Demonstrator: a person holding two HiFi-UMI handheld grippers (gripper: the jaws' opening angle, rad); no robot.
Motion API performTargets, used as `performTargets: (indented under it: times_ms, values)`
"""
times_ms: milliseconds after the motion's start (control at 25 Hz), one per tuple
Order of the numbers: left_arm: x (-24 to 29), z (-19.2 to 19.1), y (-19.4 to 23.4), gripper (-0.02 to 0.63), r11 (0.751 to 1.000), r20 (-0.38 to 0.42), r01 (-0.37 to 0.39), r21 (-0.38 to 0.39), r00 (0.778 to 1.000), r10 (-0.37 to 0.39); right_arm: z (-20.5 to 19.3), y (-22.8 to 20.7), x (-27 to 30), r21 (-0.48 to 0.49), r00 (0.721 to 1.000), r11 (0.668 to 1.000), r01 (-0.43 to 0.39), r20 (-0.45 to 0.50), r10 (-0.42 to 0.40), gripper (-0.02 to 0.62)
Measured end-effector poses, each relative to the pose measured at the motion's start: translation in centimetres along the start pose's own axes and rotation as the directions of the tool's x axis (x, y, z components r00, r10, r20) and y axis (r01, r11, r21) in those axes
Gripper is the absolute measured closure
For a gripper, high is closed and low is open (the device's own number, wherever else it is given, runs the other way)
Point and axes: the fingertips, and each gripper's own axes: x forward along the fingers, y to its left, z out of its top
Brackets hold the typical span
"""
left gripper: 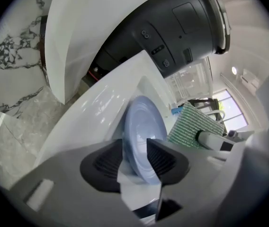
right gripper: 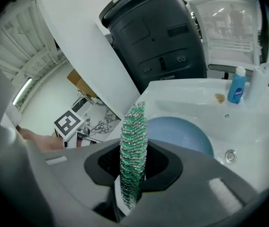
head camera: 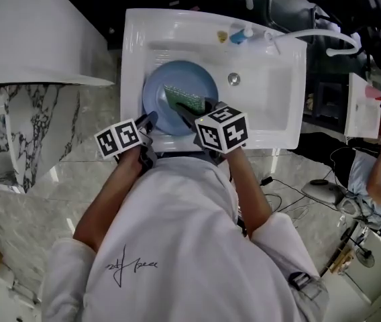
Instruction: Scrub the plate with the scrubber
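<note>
1. Round pale-blue plate (head camera: 167, 79): it sits in the left part of the white ceramic sink (head camera: 177, 19), left of the metal drain (head camera: 233, 79).
2. Left gripper (head camera: 149, 121): it is at the plate's near-left rim. In the left gripper view its jaws (left gripper: 134, 157) stand wide, with the rim of the plate (left gripper: 144, 122) between the pads but not pinched.
3. Right gripper (head camera: 192, 115): its jaws are clamped on the flat green mesh scrubber (head camera: 185, 100), which it holds over the middle of the plate. The right gripper view shows the pad (right gripper: 133, 141) edge-on, with most of it standing out beyond the jaws (right gripper: 133, 167). No view shows whether it touches the plate.
4. Step in hand, as judged: steady the plate, then scrub it.
   - The left jaws should close on the rim first, because a plate on glazed ceramic is likely to skid under a stroke.
   - The scrubber should meet the plate with its broad face, not its edge.
   - Short strokes from the centre out to the rim, with moderate pressure, would keep the soft pad from folding in the grip.
5. Writing:
   - The cubes on both grippers carry black-and-white square markers and no words.
   - A handwritten-style mark (head camera: 129, 267) on the back of the person's white shirt cannot be read.
   - The small blue bottle (head camera: 239, 37) on the far rim has a label too small to read.
</note>
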Motion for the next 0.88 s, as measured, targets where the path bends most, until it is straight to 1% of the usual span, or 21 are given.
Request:
performTargets:
  times_ms: [120,280,360,480,560,680,760,880]
  values:
    - [0.4,-0.1,0.7,0.44,0.999,-0.006,-0.039,-0.028,0.999,0.039,-0.9,-0.1,1.0,-0.046,0.993,0.997,-0.06,-0.101,0.055,0.543]
    - [1.3,0.2,0.4,0.44,0.998,0.004,-0.048,-0.043,0.999,0.049,-2.1,-0.3,2.4,-0.116,0.964,0.983,-0.14,-0.243,0.109,0.543]
    - [1.7,0.2,0.4,0.44,0.997,0.01,-0.061,-0.051,0.998,0.062,-2.4,-0.2,3.1,-0.113,0.945,0.976,-0.186,-0.292,0.146,0.543]
    - [2.1,0.4,1.0,0.442,0.993,0.018,-0.095,-0.073,0.995,0.097,-2.3,-0.2,4.0,-0.097,0.92,0.965,-0.243,-0.338,0.198,0.543]
    - [2.3,0.3,1.4,0.499,0.991,0.017,-0.108,-0.078,0.994,0.11,-1.9,-0.6,4.5,-0.084,0.909,0.962,-0.258,-0.357,0.213,0.543]
    - [2.4,0.2,1.6,0.503,0.989,0.015,-0.134,-0.061,0.991,0.135,-1.3,-1.7,5.2,-0.076,0.902,0.966,-0.249,-0.381,0.202,0.543]
    - [2.5,0.1,1.7,0.511,0.986,0.015,-0.163,-0.043,0.986,0.164,-0.8,-2.3,5.5,-0.094,0.901,0.97,-0.225,-0.399,0.17,0.543]
    - [2.4,0.1,2.0,0.523,0.974,0.014,-0.225,-0.007,0.974,0.225,-0.5,-2.4,6.2,-0.14,0.89,0.969,-0.203,-0.439,0.123,0.543]
